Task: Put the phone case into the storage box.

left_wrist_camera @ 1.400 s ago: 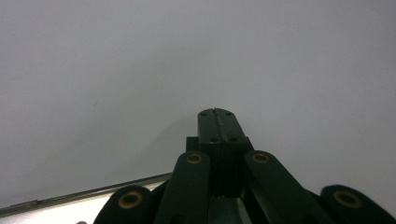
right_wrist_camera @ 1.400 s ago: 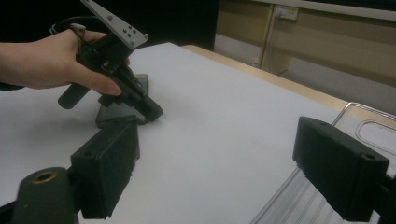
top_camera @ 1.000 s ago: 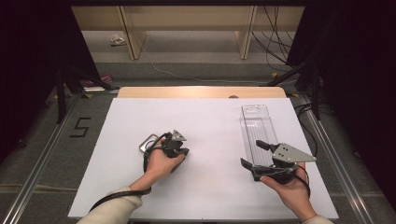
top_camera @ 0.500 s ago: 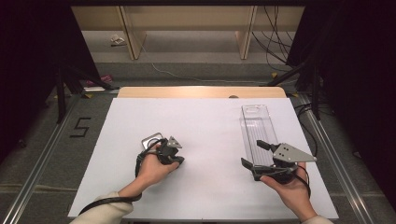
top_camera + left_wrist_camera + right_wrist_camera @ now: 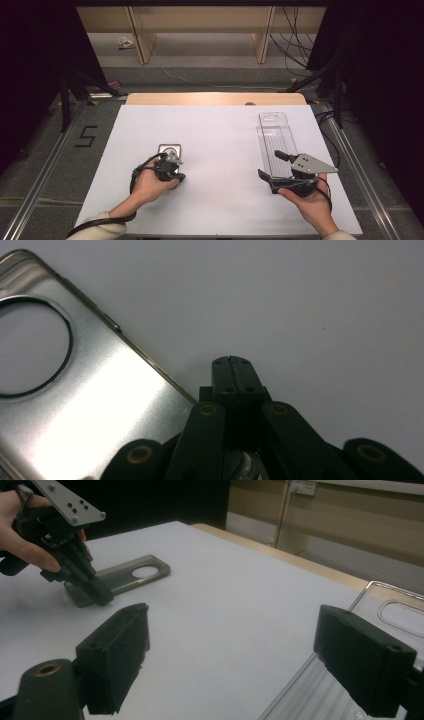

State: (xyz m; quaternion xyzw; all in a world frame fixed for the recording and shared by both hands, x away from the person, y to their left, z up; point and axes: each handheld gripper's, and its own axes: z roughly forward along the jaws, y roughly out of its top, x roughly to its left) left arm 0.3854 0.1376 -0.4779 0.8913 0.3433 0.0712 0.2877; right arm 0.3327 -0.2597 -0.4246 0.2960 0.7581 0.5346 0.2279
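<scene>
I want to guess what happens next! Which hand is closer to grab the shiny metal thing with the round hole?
Left, probably. The left tongs sit shut right at the edge of the flat silver metal plate with the round hole. The right tongs are open but far across the white table, beside the clear plastic tray.

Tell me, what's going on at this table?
A person sits at a white table with a two-jaw gripper in each hand. The left gripper, jaws closed, is down beside a flat metal plate with a round hole. The right gripper is wide open near the end of a clear plastic tray. Neither is holding anything.
</scene>
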